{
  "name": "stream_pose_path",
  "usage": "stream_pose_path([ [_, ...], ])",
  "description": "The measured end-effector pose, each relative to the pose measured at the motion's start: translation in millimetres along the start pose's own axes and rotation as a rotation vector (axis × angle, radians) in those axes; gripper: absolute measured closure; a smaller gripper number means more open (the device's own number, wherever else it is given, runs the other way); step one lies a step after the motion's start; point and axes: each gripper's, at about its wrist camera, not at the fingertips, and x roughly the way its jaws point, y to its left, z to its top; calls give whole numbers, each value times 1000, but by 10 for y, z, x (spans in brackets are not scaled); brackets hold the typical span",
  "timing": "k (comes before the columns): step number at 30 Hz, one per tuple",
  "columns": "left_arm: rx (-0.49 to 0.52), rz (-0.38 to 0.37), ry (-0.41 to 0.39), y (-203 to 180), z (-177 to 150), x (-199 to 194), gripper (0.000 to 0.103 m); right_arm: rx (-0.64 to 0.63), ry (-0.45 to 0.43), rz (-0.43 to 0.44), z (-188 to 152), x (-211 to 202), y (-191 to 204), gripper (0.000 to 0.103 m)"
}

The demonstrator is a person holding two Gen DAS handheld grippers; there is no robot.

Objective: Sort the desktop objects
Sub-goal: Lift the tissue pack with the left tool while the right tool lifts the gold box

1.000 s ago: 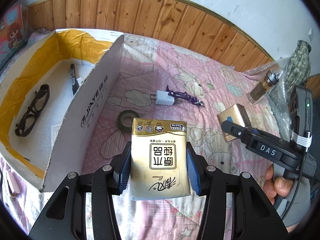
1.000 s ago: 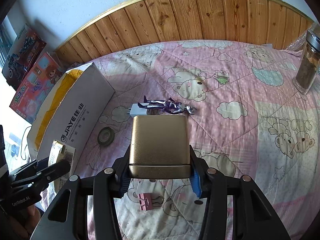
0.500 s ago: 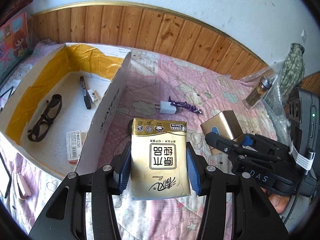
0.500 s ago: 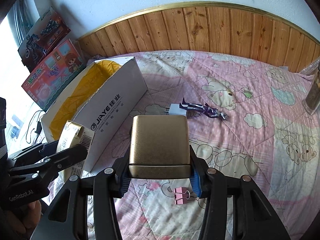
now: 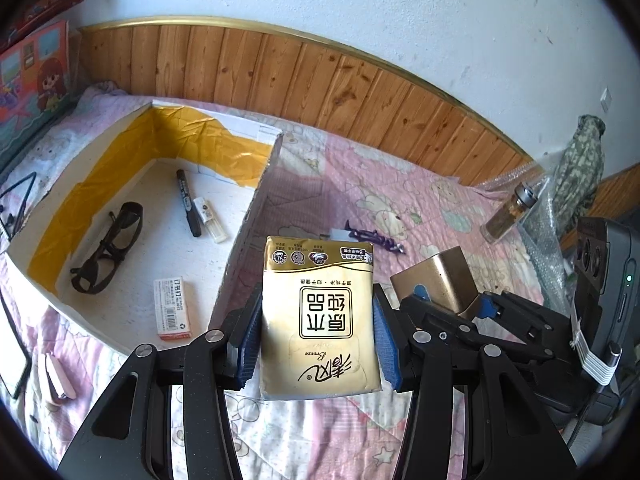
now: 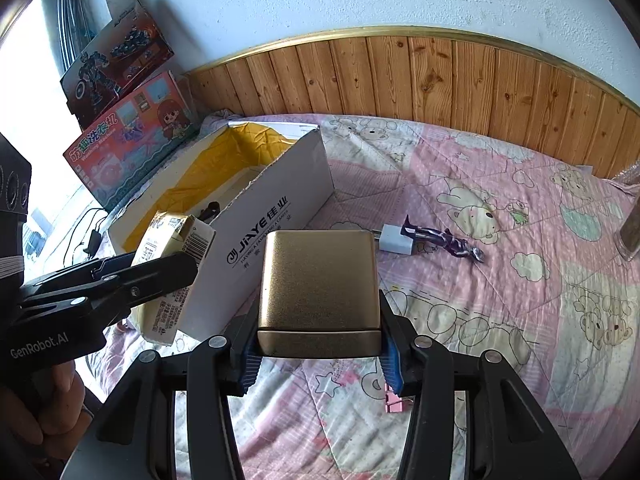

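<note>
The tissue pack [image 5: 318,316] hides most of the white charger [image 5: 340,235] and half the purple figure [image 5: 374,237] in the left wrist view, while on the right the claw frame covers part of the pink clip [image 6: 396,402] (box print too small to read) and the edge cuts the jar [image 6: 631,232].

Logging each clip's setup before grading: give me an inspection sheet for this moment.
Surface: pink cartoon-print quilt, wrinkled.
Job's things: white cardboard box open, holding glasses, marker, staple box; charger plug and purple figure on the quilt.
Clutter: pink binder clip, glass jar, toy boxes by the wall.
Grippers: left tool clamps a tissue pack; right tool clamps a gold box.
Cables: black cord beside the box.
Surroundings: wood panelling, white wall.
</note>
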Motion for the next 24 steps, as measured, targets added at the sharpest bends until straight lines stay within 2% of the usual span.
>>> stream_pose_path([
  [24, -71, 14, -57, 575, 341, -320, 52, -79, -56, 31, 251, -74, 498, 53],
])
